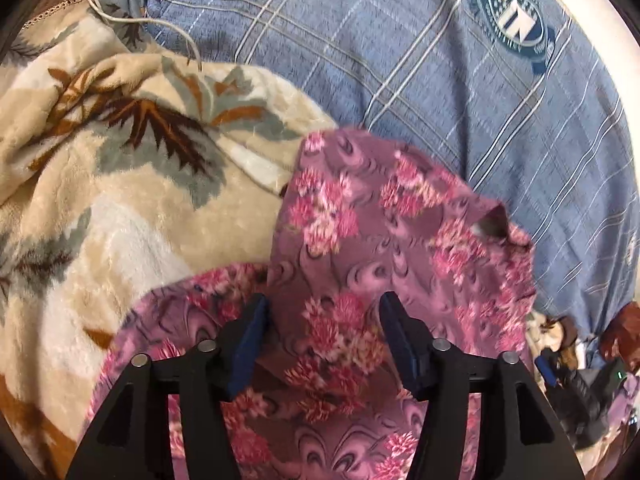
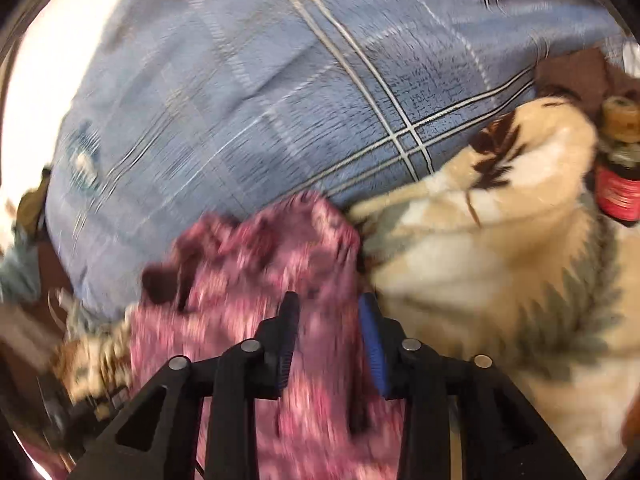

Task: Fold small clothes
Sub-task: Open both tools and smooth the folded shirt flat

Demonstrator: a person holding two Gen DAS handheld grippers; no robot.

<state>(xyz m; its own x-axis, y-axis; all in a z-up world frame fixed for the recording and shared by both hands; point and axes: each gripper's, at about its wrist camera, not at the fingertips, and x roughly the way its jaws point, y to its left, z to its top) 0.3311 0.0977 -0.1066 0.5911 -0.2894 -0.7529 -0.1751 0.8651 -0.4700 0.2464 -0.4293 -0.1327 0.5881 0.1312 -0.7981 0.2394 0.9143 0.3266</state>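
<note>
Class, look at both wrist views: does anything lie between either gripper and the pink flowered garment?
Nothing visible does. The pink flowered garment lies directly between the fingers of the left gripper and the right gripper. The cream blanket sits beside it, not over it.

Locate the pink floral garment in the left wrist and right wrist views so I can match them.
Left wrist: pink floral garment fills the lower centre, running under the left gripper.
Right wrist: it sits lower centre-left, blurred, with cloth between the fingers of the right gripper.
Shared landmark: the blue plaid sheet behind it in both.
</note>
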